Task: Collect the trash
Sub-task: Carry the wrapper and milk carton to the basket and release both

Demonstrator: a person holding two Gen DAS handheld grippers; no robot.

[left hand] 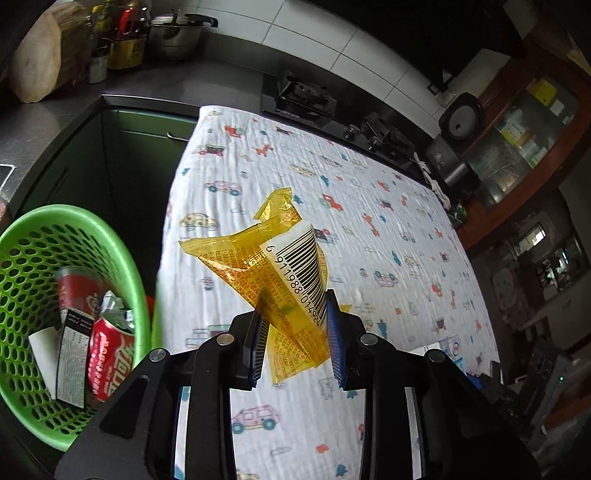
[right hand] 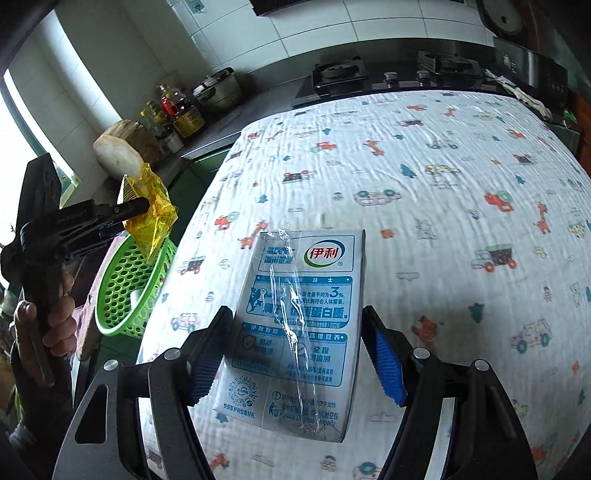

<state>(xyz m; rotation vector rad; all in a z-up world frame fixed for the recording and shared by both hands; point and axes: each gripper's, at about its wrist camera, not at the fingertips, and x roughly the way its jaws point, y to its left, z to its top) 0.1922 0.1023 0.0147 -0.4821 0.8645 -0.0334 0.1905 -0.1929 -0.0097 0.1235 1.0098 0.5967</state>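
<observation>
My left gripper (left hand: 295, 325) is shut on a crumpled yellow wrapper (left hand: 269, 254) with a barcode, held above the table's left edge. It also shows in the right wrist view (right hand: 151, 218), over the green basket (right hand: 125, 295). The green basket (left hand: 22, 258) holds a red can (left hand: 109, 354), a red cup and paper scraps. My right gripper (right hand: 299, 350) is open, its blue pads on either side of a grey-blue milk carton (right hand: 295, 332) that lies flat on the cloth with a clear straw wrapper on it; the pads stand apart from its sides.
A white cloth with cartoon cars and animals (right hand: 424, 184) covers the table. Behind it are a gas stove (right hand: 388, 74), a steel pot (left hand: 177, 33), bottles (right hand: 173, 107) and a counter. A cabinet (left hand: 517, 140) stands to the right.
</observation>
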